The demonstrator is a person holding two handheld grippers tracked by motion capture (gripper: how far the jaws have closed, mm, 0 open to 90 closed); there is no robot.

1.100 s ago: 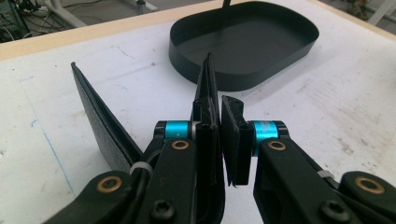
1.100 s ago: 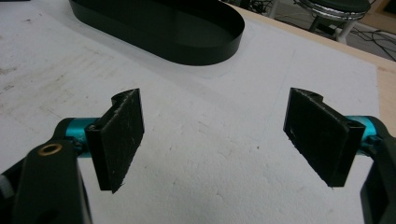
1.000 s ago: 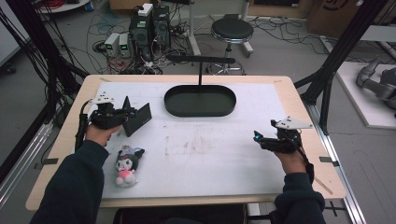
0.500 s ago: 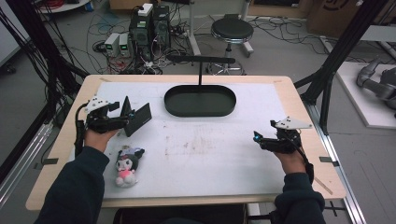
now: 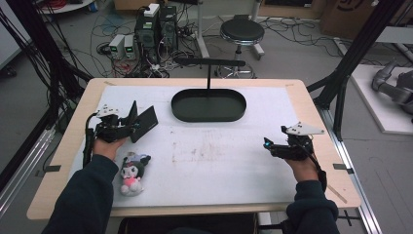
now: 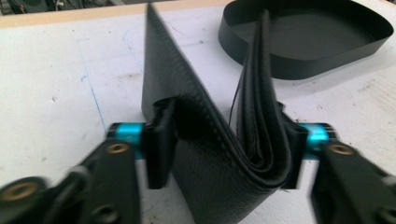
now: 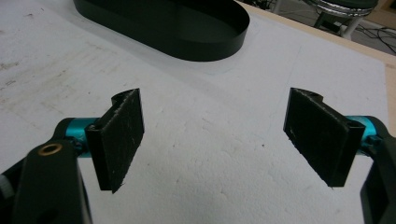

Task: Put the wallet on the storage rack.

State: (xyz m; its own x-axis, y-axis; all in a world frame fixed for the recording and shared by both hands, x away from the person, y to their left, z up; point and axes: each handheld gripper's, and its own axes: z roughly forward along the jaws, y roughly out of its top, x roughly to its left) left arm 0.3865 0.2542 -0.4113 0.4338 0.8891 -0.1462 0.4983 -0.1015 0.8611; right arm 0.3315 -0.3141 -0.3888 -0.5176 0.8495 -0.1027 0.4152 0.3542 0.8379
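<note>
- Your left gripper [image 6: 219, 140] clamps a black folded wallet [image 6: 210, 135] between its jaws; the wallet's two leaves splay open in a V beyond the pads.
- In the high view that wallet [image 5: 141, 123] hangs over the table [image 5: 204, 161], left of the black oval tray [image 5: 208, 105], not touching it.
- Tray interior looks bare.
- A small plush toy [image 5: 130, 171] lies on the table, nearer you than the wallet.
- Your right gripper [image 7: 224, 135] has its jaws wide apart with nothing between them, well right of the tray.

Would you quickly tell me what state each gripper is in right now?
Left gripper: closed on the black wallet, which stands partly unfolded between its jaws.
Right gripper: open, holding nothing, above the white table cover.
</note>
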